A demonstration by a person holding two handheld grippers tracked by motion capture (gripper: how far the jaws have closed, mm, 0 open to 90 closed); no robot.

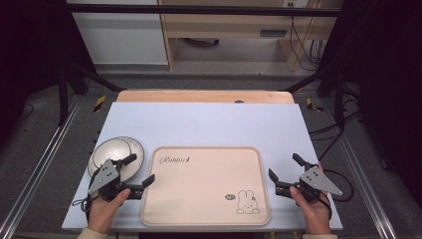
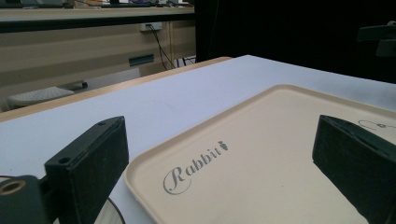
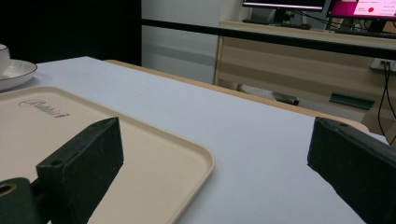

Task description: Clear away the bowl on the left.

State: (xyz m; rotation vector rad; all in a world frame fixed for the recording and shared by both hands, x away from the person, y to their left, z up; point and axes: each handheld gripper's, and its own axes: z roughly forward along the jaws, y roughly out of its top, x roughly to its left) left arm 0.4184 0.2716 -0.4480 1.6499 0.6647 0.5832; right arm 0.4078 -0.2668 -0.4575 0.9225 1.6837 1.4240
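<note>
High view: a beige tray [image 1: 199, 209] printed with a rabbit drawing and the word "Rabbit" lies flat at the near middle of the pale worktop [image 1: 209, 124]. A round plate [image 1: 124, 149] sits just beside the tray's left edge. The left claw [image 1: 135, 173], held in the left hand [image 1: 107, 206], hangs over the plate's near side with its jaws spread wide and empty, one jaw tip close to the tray's left rim. The right claw [image 1: 287, 170], held in the right hand [image 1: 311, 206], sits just off the tray's right edge, jaws likewise wide and empty. Left gripper view: the tray [image 2: 280, 154] lies between and beyond the two spread jaws. Right gripper view: the tray's corner [image 3: 154, 154] lies beside the left-hand jaw, bare worktop [image 3: 261, 144] between the jaws, the plate [image 3: 14, 72] far off.
</note>
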